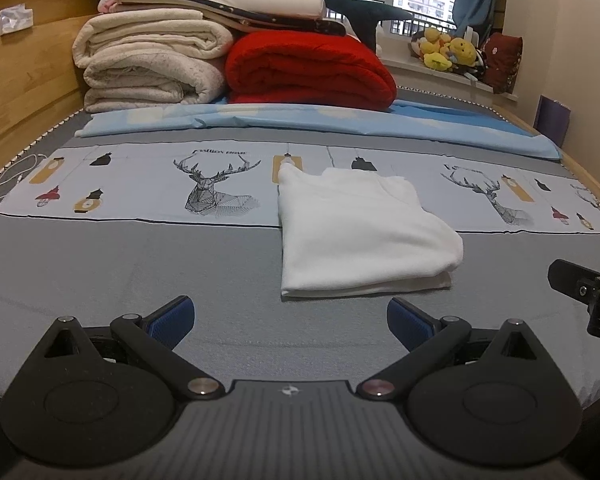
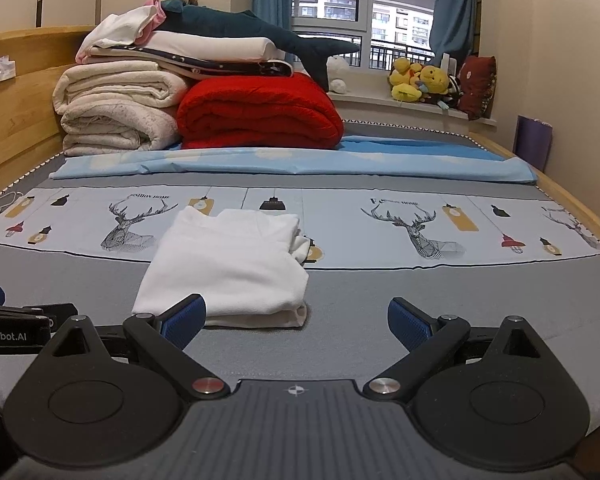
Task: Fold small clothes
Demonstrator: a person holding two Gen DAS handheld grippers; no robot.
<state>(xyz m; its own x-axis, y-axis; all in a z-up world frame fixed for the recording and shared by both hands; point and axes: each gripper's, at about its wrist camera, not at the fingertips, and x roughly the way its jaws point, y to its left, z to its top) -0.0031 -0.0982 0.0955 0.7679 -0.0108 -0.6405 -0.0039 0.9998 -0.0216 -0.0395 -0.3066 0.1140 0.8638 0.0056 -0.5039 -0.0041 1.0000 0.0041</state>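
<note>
A small white garment [image 1: 360, 232] lies folded into a neat rectangle on the grey bed sheet; it also shows in the right wrist view [image 2: 228, 264]. My left gripper [image 1: 290, 322] is open and empty, just in front of the garment's near edge. My right gripper [image 2: 296, 322] is open and empty, close to the garment's near right corner, its left fingertip [image 2: 184, 320] overlapping that edge in view. Part of the right gripper shows at the right edge of the left wrist view [image 1: 588, 292].
Stacked cream blankets [image 1: 152, 64] and a red blanket [image 1: 308, 68] sit at the far end on a blue sheet [image 1: 300, 120]. A wooden bed rail [image 1: 16, 92] runs along the left. Plush toys [image 1: 448, 52] line the window sill.
</note>
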